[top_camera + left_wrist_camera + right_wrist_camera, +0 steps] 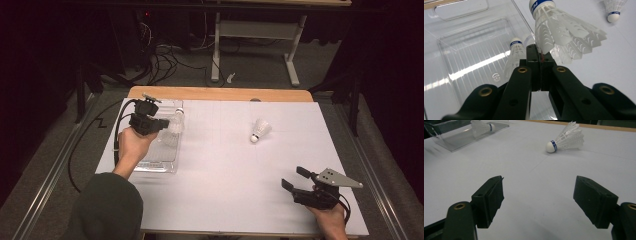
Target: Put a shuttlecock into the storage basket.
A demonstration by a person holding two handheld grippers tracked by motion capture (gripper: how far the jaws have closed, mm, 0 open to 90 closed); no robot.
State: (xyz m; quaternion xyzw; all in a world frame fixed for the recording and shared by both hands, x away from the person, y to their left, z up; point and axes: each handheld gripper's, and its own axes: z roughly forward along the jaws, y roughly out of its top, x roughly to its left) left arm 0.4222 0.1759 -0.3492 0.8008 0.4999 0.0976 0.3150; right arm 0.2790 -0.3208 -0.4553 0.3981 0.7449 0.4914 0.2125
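Left gripper: we saw the left gripper (pixel 162 123) held above the clear plastic tray (pixel 150 165) at the left side of the table, its jaws pressed together on the feather edge of a shuttlecock.
Held shuttlecock: the held shuttlecock (pixel 559 32) hung from the jaw tips by its white skirt, cork end with the blue band pointing away from the gripper, over the tray's near wall in the left gripper view.
Tray contents: a second shuttlecock (pixel 515 53) lay inside the tray, partly hidden behind the closed jaws.
Loose shuttlecock: we found a third shuttlecock (pixel 260 130) lying on its side on the white table sheet (pixel 225 175), right of centre and well apart from the tray; it also showed ahead of the right jaws (pixel 566 138).
Right gripper: the right gripper (pixel 295 179) rested low near the front right of the table, jaws spread wide with nothing between them, pointed toward the loose shuttlecock but well short of it.
Hands: each gripper was gripped by one of the person's hands, the left arm in a dark green sleeve (pixel 105 210).
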